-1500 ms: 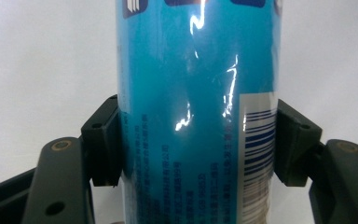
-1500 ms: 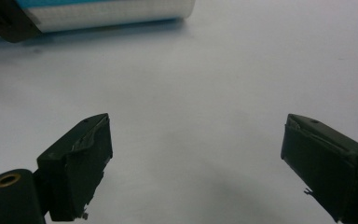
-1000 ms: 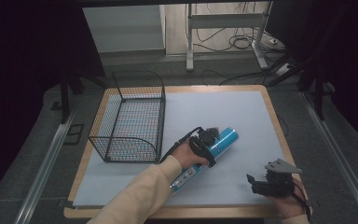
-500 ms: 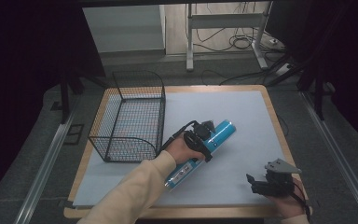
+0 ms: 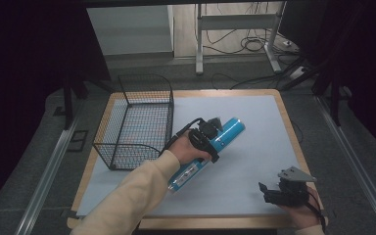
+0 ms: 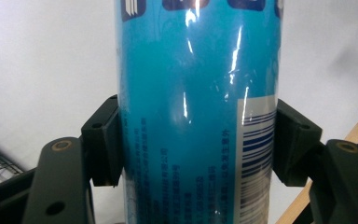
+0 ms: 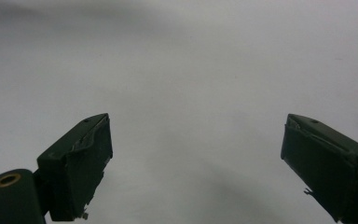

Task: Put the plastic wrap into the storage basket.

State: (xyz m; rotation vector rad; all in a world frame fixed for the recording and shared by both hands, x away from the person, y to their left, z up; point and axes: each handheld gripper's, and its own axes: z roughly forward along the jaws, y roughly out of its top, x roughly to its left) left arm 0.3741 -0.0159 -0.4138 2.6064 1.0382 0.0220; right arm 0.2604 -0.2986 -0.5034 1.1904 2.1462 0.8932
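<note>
Left gripper (image 5: 206, 138) clamps the blue can (image 6: 198, 112) mid-body beside the wire basket (image 5: 136, 122); glossy wrap may slip and rotate the can; right gripper (image 7: 196, 163) idle, jaws apart.

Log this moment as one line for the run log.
left claw: shut on blue can | right claw: open, idle over mat | basket: left of can

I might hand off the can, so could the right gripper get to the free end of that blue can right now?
Probably yes. The right gripper is open with nothing between its jaws, and only bare white mat lies between it and the blue can, whose far end sticks out past the left gripper.
</note>
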